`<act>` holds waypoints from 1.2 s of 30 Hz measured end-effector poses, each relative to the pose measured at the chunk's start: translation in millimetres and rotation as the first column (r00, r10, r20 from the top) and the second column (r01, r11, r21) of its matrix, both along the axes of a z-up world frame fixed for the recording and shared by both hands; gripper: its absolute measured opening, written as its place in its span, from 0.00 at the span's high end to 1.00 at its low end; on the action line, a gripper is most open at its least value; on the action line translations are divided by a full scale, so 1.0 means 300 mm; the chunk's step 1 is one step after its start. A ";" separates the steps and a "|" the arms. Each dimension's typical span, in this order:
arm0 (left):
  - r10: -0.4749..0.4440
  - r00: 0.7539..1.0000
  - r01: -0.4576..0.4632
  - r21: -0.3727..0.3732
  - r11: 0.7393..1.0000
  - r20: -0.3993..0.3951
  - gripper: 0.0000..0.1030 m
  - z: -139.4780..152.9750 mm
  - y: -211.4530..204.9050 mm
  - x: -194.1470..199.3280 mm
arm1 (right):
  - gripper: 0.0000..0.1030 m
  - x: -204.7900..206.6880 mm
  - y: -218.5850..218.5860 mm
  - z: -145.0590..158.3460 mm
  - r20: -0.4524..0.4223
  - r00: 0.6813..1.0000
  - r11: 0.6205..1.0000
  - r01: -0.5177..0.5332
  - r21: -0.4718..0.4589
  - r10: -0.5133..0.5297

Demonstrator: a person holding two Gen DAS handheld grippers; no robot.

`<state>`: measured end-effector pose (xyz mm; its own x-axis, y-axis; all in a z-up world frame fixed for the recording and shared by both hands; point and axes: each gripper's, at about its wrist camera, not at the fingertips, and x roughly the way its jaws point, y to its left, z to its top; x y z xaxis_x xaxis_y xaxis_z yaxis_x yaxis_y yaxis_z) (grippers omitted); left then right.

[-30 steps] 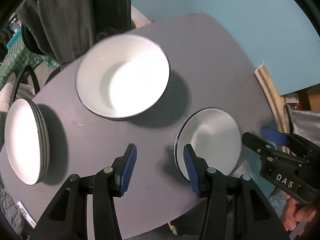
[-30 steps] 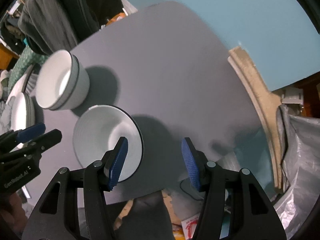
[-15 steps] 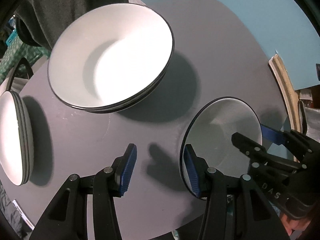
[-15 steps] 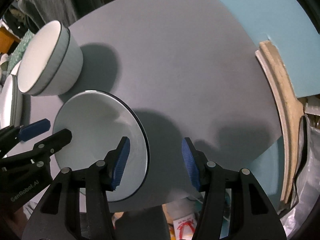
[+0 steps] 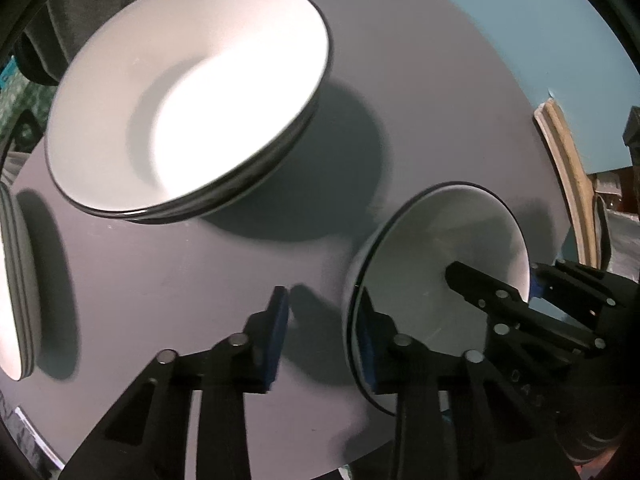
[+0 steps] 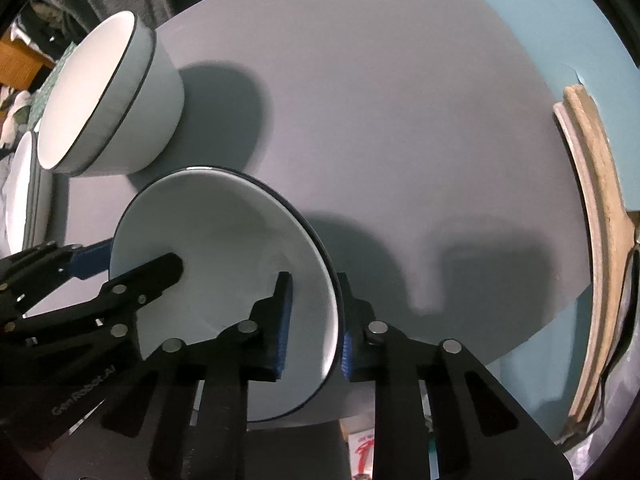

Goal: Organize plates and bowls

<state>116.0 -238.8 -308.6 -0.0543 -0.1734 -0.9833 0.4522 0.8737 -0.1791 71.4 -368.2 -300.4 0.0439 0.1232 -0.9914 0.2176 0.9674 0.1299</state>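
Bowls (image 6: 224, 264): three; plates (image 5: 16, 288): one stack.

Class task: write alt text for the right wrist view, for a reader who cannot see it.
The right gripper straddles the near rim of a lone white bowl on a grey table, jaws closing. The left gripper straddles the opposite rim. Behind stand stacked white bowls.

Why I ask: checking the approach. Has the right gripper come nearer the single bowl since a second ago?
Yes. The right gripper has dropped toward the table; its closing jaws now straddle the single bowl's rim.
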 end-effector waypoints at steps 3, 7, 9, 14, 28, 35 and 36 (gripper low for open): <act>0.004 1.000 -0.004 -0.012 1.000 -0.010 0.77 -0.002 -0.012 0.008 | 0.82 0.000 0.005 -0.002 0.001 1.000 1.000 -0.014 -0.010 0.014; -0.002 1.000 0.002 -0.030 1.000 -0.015 0.90 -0.001 -0.022 0.007 | 0.86 0.015 0.040 -0.009 -0.002 1.000 1.000 -0.012 -0.004 0.012; -0.017 1.000 0.017 -0.019 1.000 -0.002 0.93 0.002 -0.032 0.004 | 0.87 0.017 0.034 -0.007 0.002 1.000 1.000 -0.016 -0.001 0.016; 0.001 1.000 -0.001 -0.014 1.000 -0.008 0.93 0.010 -0.017 0.002 | 0.89 0.023 0.049 -0.007 0.009 0.999 0.999 -0.033 0.021 0.033; 0.071 0.996 -0.070 0.031 0.997 -0.053 0.92 0.014 0.128 -0.040 | 0.90 0.001 0.210 -0.003 0.018 0.988 0.984 -0.153 0.094 0.152; 0.130 0.990 -0.128 0.036 0.991 -0.058 0.92 0.018 0.186 -0.049 | 0.90 0.009 0.322 -0.007 0.016 0.975 0.971 -0.222 0.086 0.221; 0.137 0.989 -0.135 0.033 0.990 -0.058 0.92 0.019 0.189 -0.048 | 0.90 0.008 0.324 -0.008 0.017 0.974 0.970 -0.228 0.084 0.228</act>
